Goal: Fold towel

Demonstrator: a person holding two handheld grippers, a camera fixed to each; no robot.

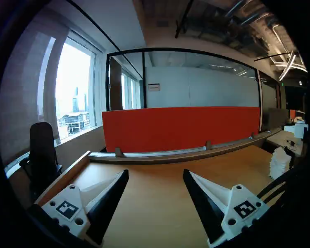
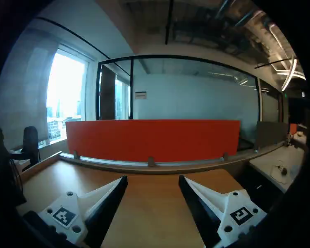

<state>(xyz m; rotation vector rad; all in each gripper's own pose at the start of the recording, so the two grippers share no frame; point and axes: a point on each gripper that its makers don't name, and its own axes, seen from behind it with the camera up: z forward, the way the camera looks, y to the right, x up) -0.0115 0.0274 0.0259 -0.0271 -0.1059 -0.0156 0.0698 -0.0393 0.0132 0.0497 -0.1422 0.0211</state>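
Towel [image 1: 280, 162], a white folded pile, sits at the far right edge of the desk [image 1: 237, 165] in the left gripper view. The left tool [image 1: 155, 171] hovers above the wood with fingers apart, and the right tool [image 2: 153, 177] is likewise spread.

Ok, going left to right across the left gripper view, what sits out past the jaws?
Black chair → window → orange divider → white towel stack.

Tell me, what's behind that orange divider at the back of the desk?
Above the orange divider a glass partition and a white wall show. Whatever stands lower down behind the divider is covered by it.
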